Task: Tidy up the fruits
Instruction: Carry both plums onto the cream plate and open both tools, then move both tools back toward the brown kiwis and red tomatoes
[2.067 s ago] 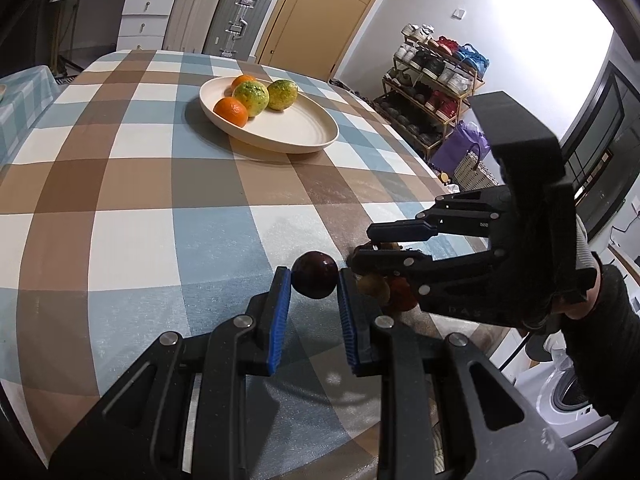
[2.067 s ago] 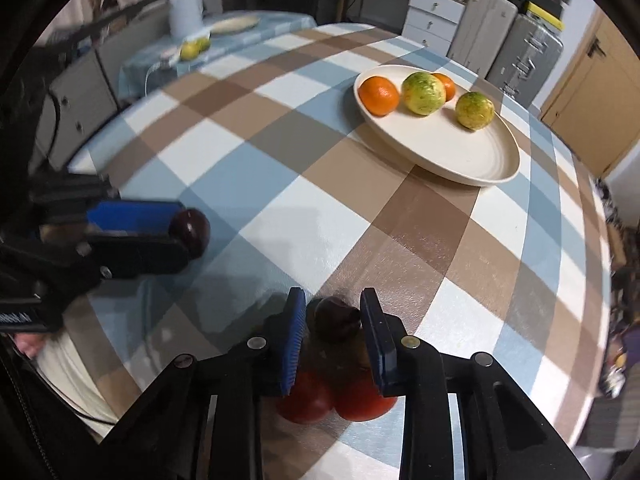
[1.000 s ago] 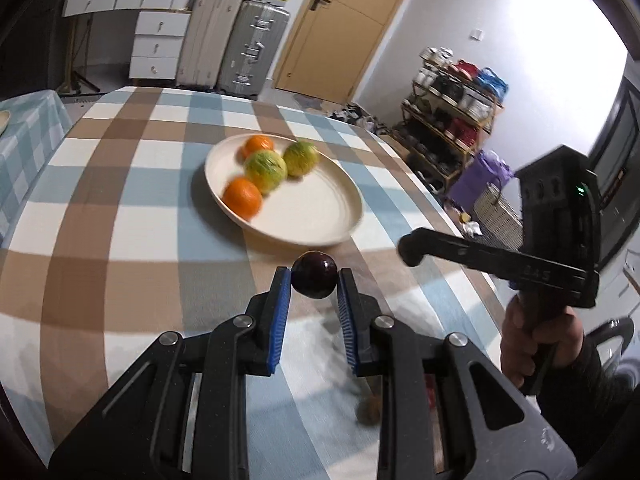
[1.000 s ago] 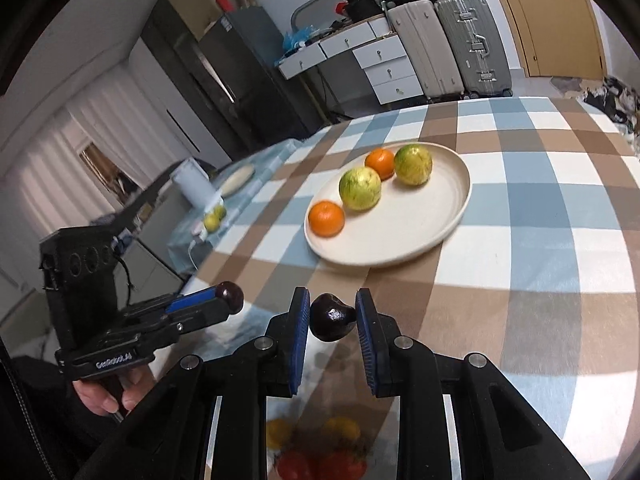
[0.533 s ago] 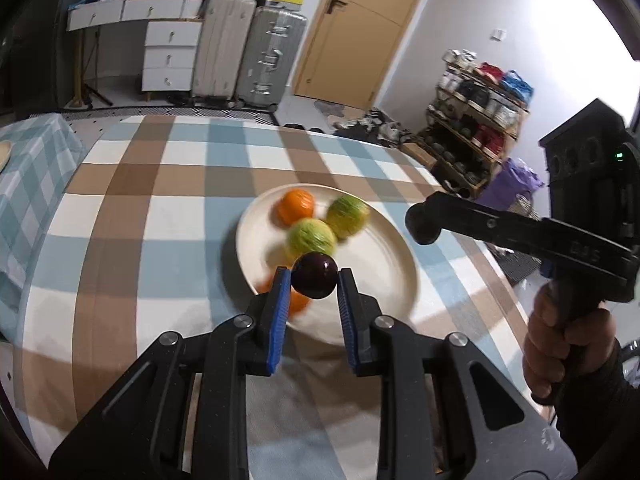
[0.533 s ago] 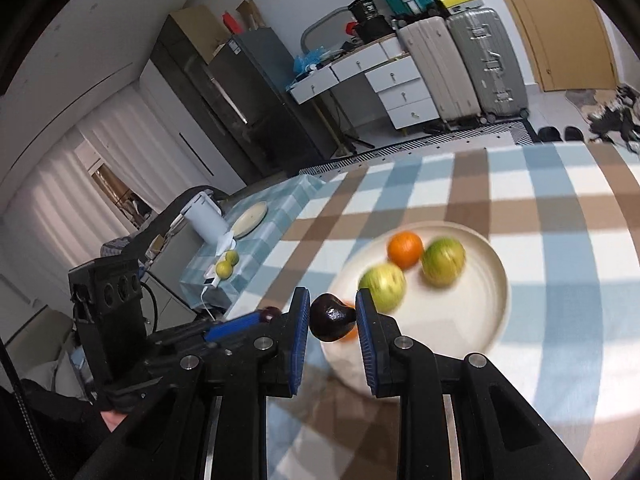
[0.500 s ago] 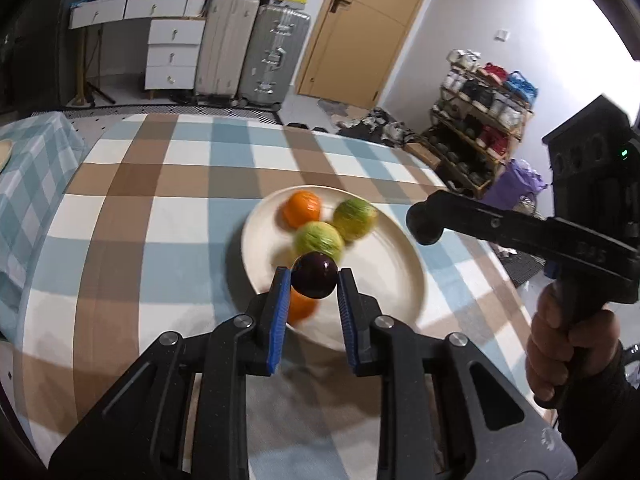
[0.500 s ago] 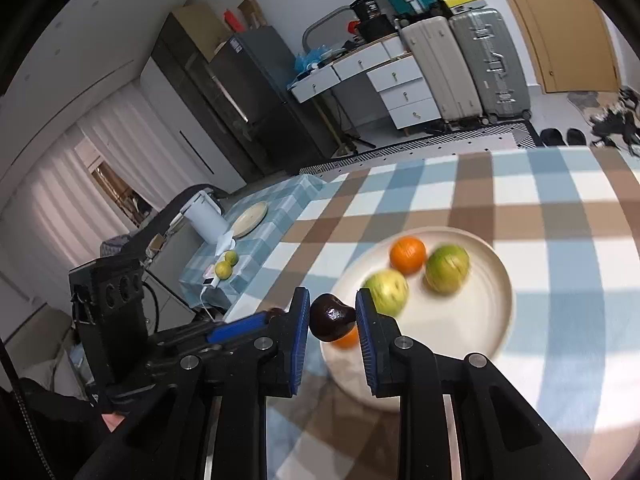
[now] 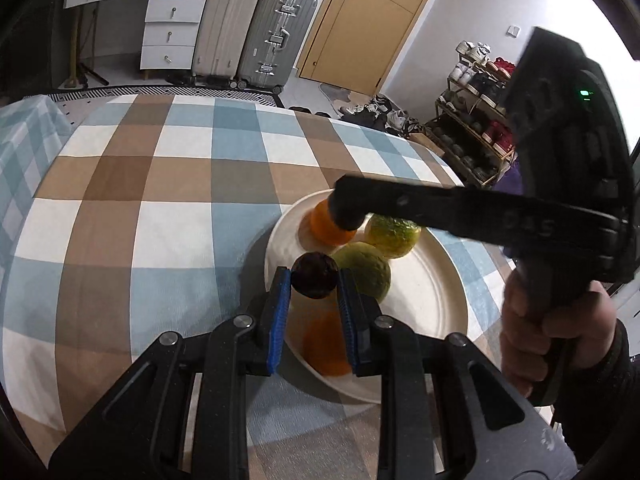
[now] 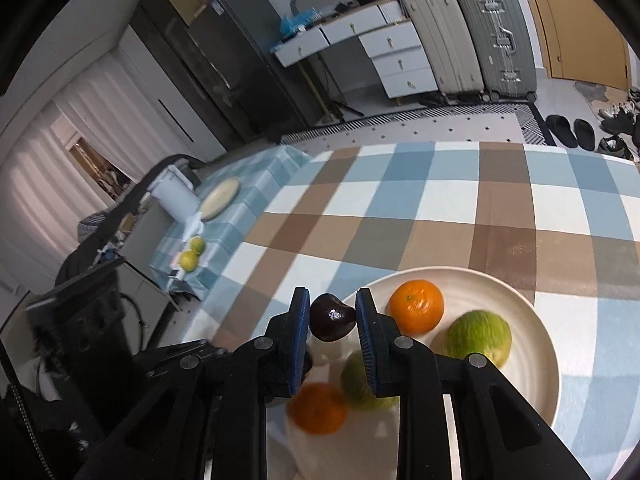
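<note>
Hovering over the round cream plate (image 9: pixel 436 308), the left gripper (image 9: pixel 314 280) pinches a dark maroon round fruit (image 9: pixel 314 280), above two oranges and two green citrus already plated. From the right wrist view, the right gripper (image 10: pixel 333 318) clamps a second dark glossy fruit (image 10: pixel 333 318) at the plate's rim. Both deliveries look close, release not yet done.

Both wrist cameras look steeply down along their own fingers from close above the cream plate (image 9: pixel 436 304) (image 10: pixel 540 364) on the checked tablecloth (image 9: pixel 160 200) (image 10: pixel 460 208), which both views share, the left camera also catching the right gripper (image 9: pixel 348 210) crossing its view.
</note>
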A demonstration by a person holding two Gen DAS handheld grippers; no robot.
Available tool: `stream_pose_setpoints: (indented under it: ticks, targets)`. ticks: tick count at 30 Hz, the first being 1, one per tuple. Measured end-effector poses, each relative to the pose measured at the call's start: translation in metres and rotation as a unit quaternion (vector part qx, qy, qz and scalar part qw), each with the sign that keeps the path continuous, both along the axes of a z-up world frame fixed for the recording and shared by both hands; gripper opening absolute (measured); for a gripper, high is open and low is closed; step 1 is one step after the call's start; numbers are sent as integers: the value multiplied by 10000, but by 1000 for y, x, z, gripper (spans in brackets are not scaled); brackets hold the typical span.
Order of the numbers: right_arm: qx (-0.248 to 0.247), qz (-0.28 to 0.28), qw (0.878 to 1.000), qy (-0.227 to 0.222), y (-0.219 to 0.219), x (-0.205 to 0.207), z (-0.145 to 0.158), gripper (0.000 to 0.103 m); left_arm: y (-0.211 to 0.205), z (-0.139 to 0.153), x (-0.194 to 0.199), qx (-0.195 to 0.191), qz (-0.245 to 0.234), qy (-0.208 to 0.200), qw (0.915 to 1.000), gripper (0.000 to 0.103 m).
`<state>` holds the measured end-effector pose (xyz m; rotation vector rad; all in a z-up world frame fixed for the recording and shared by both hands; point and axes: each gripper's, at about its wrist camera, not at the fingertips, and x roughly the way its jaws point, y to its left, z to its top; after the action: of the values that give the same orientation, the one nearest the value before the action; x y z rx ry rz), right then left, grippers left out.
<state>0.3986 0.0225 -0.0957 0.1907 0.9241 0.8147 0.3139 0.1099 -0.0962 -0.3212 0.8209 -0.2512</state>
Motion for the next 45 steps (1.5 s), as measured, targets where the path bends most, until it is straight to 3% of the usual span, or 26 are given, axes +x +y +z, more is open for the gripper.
stream_pose_setpoints:
  ticks: [12, 18, 20, 21, 29, 31, 35, 37, 45]
  targets:
    - [-282, -63, 9993, 241, 13, 16, -22, 24, 0, -14, 16, -42, -128, 20, 9999, 21]
    - [-195, -37, 9995, 259, 12, 15, -21, 26, -1, -13, 16, -55, -167, 3, 9998, 23]
    - [-142, -71, 9997, 188, 8, 12, -16, 39, -1, -12, 15, -12, -174, -27, 9998, 31]
    - [-113, -122, 9998, 149, 6, 10, -13, 50, -1, -11, 13, -20, -157, -29, 9999, 34]
    - [308, -455, 9985, -5, -32, -18, 7, 56, -2, 3, -9, 31, -3, -99, 9999, 43]
    - [375, -530, 9978, -133, -44, -34, 14, 66, -3, 9, -18, 73, 40, -131, 9999, 48]
    - [411, -650, 9962, -414, -66, -62, 28, 75, -9, 24, -38, 148, 68, -239, 9996, 57]
    - [373, -677, 9955, -550, -74, -75, 36, 82, -14, 33, -51, 233, 109, -317, 9992, 70]
    - [504, -880, 9895, -1034, -109, -138, 67, 97, -35, 68, -104, 433, 282, -563, 9971, 83]
